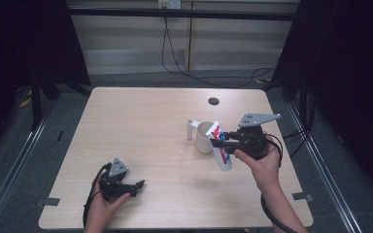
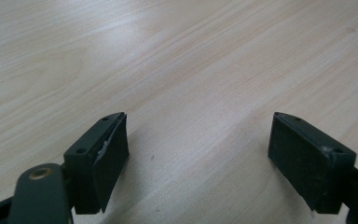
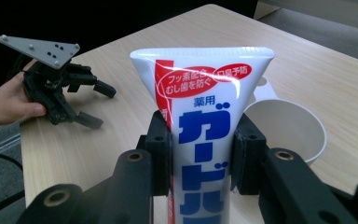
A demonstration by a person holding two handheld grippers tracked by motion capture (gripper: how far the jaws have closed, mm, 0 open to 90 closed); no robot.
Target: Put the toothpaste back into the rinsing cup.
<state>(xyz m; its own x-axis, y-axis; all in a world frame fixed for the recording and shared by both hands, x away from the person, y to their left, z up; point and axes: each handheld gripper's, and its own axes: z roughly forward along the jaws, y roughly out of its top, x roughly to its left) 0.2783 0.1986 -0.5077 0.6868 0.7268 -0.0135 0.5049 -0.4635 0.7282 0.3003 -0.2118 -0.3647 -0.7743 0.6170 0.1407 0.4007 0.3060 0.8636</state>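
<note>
Right claw [image 3: 200,149]: clamped on a toothpaste tube [image 3: 205,116], one black pad on each side of the tube's body.
Toothpaste tube: white with red and blue print, crimped flat end uppermost in the right gripper view; in the high view it [image 1: 220,145] tilts, its lower end near the desk.
Cup [image 1: 205,137]: white, upright, open at the top, just beside the tube on its far left side; whether they touch I cannot tell.
Handle-like white piece [image 1: 192,128]: stands at the cup's left.
Left claw [image 2: 198,158]: jaws spread wide, bare wood between them.
Left claw's place: near the desk's front left corner [image 1: 126,187], well apart from the cup.
Desk [image 1: 141,126]: pale wood grain, a round hole [image 1: 213,101] near its far edge.
</note>
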